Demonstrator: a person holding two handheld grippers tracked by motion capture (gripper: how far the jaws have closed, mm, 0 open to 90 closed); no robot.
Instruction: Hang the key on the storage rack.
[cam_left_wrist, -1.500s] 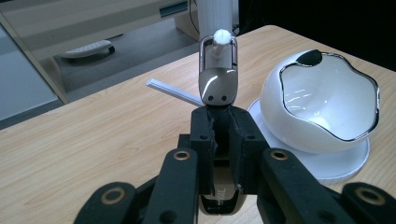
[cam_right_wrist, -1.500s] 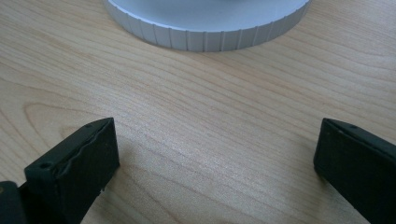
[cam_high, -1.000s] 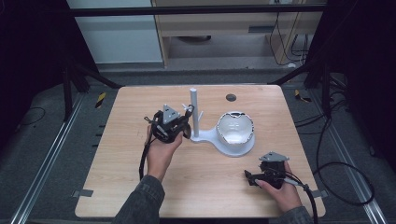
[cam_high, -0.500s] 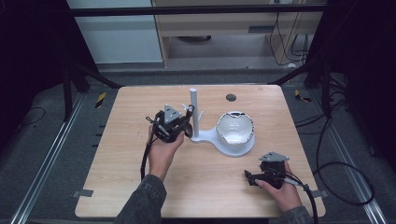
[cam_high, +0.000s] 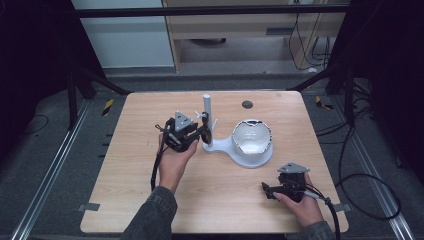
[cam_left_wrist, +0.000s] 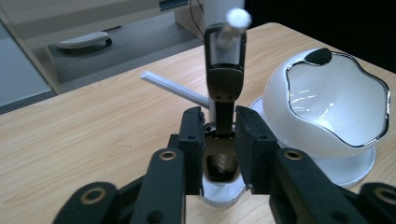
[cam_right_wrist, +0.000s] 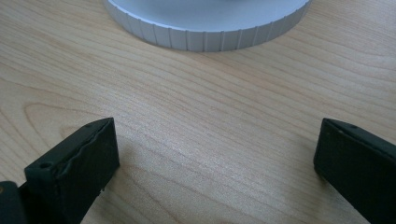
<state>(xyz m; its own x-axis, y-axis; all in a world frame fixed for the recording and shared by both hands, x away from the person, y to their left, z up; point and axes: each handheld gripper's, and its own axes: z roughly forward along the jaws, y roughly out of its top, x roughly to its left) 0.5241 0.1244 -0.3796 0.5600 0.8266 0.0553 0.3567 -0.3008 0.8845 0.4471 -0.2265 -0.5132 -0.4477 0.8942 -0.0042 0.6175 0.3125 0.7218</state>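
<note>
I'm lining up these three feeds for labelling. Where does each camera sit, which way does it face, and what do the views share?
High view: above the person's side, looking forward and down on the wooden table; forearms, both hands.
Left gripper view: on the left gripper, facing the lamp's dark stem part between its jaws.
Right gripper view: on the right gripper, low over the tabletop.
Shared: the white lamp base and the table.

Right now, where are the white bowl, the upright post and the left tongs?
white bowl (cam_high: 252, 138), high view, on its inner wall.
upright post (cam_high: 207, 107), high view, on its upper shaft.
left tongs (cam_left_wrist: 219, 140), left gripper view, midway between the two black tips.
</note>
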